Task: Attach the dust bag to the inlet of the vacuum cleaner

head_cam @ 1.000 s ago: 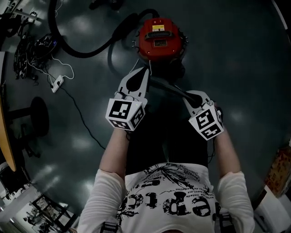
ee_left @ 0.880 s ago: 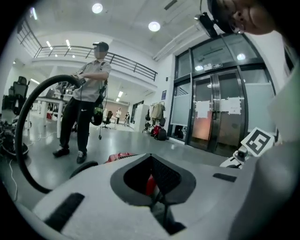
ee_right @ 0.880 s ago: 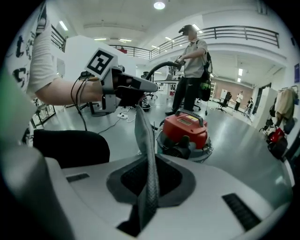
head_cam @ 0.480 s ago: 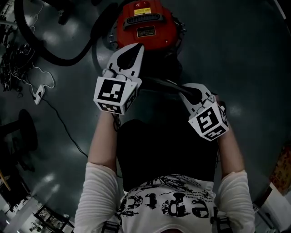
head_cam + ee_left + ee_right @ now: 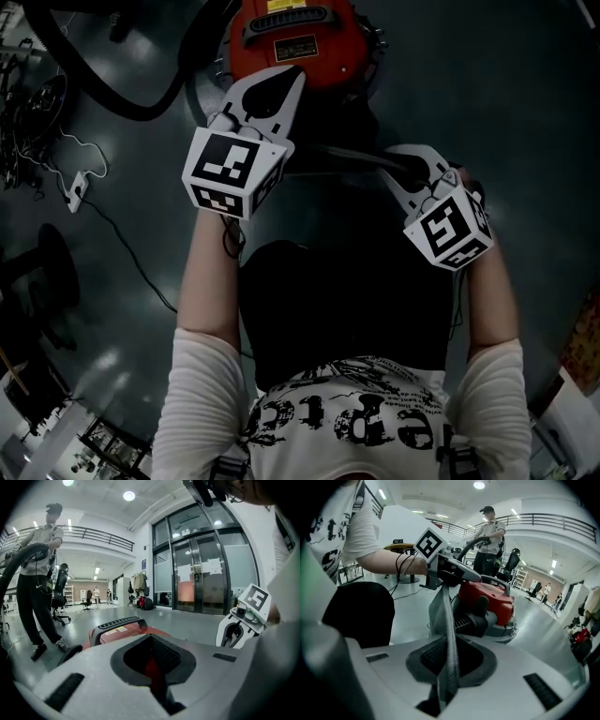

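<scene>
The red vacuum cleaner (image 5: 298, 39) sits on the floor at the top of the head view. My left gripper (image 5: 284, 86) points at it, jaws shut, tips over its near edge; in the left gripper view only the red body (image 5: 123, 631) shows past the jaws (image 5: 151, 644). My right gripper (image 5: 410, 167) is shut on the grey mesh dust bag (image 5: 443, 609), which rises from its jaws (image 5: 449, 645) as a taut strip towards the left gripper (image 5: 459, 575). The bag shows as a dark band (image 5: 345, 157) between the grippers. A black ribbed port (image 5: 469, 620) faces me on the vacuum.
A thick black hose (image 5: 111, 92) curves off the vacuum to the left. A person (image 5: 488, 538) stands behind it holding the hose. A white power strip (image 5: 79, 192) with cables lies on the floor at left, near a round stool base (image 5: 42, 272).
My left gripper has moved forward until its tips overlap the vacuum's red body. The right gripper has followed a little, still holding the bag. The vacuum now sits higher in the head view.
</scene>
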`<state>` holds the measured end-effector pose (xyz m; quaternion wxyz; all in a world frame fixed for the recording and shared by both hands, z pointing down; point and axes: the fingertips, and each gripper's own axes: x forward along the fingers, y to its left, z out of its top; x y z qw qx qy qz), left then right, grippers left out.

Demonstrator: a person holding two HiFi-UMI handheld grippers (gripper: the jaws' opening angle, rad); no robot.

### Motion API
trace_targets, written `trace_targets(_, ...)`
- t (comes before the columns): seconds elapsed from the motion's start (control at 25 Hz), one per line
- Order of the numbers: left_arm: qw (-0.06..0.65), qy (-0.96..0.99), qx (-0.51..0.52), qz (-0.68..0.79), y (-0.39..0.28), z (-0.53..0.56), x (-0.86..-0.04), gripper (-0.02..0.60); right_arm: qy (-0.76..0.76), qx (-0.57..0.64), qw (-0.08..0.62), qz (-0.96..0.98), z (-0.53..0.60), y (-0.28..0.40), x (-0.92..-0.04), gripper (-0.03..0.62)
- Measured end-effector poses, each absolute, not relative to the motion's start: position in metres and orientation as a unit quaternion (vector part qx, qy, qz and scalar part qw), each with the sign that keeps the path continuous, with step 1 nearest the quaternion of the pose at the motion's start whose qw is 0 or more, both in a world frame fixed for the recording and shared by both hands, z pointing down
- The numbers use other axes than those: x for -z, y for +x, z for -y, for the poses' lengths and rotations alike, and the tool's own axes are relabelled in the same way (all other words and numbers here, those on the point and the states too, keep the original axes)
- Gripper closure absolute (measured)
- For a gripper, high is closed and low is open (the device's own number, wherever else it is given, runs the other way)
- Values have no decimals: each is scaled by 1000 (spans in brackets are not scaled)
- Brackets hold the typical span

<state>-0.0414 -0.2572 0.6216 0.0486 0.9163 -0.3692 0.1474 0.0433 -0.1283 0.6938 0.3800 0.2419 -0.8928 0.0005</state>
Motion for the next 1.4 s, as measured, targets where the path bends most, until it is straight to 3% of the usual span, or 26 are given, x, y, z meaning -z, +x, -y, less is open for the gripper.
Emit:
trace_targets(0.52, 41, 924, -147, 350, -40, 252, -635, 580, 196, 17, 361, 912, 139, 43, -702, 565)
trace_targets(0.96, 18, 926, -164, 339, -37, 249, -637, 580, 164, 59, 394, 902, 142, 37, -699, 562)
trace_targets(1.24, 17, 929, -165, 332, -36, 249, -641, 580, 177, 13, 357, 917, 145, 46, -707, 560)
trace_targets(1.4, 23, 928, -160, 337, -36, 248, -639, 580, 179, 17, 376, 909, 147, 39, -702, 557)
